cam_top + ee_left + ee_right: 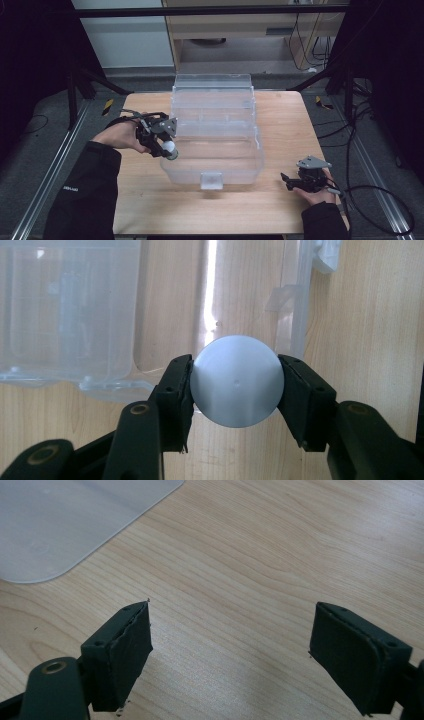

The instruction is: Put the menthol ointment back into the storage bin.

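A white ball [236, 381] sits pinched between both pads of my left gripper [235, 390], which is shut on it. In the high view that gripper [169, 148] holds the ball [170, 146] at the front left corner of a clear plastic box [235, 167], just over its rim. The box stands open in the middle of the wooden table [150, 200], its lid [212, 92] tipped back. My right gripper [286, 181] rests low on the table at the front right, away from the box. In its own view the right gripper [230, 655] stands open over bare wood.
A clear latch tab [211, 180] sticks out at the box's front wall. A corner of the clear box [65, 525] lies ahead of the right gripper. Cables [380, 200] trail off the table's right side. Dark stand legs [95, 82] flank the far corners.
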`<state>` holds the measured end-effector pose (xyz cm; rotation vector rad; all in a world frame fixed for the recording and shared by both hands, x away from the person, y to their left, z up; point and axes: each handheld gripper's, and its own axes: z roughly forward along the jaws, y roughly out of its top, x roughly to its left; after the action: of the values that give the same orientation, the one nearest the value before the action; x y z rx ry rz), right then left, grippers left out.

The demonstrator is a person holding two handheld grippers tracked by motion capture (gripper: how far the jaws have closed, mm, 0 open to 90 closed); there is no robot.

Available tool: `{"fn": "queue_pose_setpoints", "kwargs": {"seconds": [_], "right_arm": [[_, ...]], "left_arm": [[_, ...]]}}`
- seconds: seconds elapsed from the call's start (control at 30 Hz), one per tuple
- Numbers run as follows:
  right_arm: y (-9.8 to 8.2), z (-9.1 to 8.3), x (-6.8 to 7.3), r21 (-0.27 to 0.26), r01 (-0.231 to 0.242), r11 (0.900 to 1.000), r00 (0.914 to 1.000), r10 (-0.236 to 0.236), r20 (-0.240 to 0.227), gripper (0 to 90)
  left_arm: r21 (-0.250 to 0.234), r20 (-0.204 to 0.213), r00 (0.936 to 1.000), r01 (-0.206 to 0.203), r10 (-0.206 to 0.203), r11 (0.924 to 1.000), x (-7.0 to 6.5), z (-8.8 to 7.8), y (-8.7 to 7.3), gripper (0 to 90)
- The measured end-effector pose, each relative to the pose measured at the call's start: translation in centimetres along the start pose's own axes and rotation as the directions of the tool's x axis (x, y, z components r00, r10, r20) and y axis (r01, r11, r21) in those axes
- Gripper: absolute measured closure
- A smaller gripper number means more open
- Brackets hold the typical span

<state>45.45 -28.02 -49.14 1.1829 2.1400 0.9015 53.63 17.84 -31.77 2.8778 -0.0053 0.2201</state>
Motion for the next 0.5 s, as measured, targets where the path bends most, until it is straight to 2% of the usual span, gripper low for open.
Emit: {"fn": "queue_pose_setpoints", "kwargs": {"seconds": [0.5], "right_arm": [[0.0,0.1,0.1,0.005,0.002,1.0,1.0,-0.002,-0.004,17.0]], "left_arm": [[0.029,0.038,0.9992,0.007,-0.008,0.9995,0.3,2.9,-0.4,50.1]]}}
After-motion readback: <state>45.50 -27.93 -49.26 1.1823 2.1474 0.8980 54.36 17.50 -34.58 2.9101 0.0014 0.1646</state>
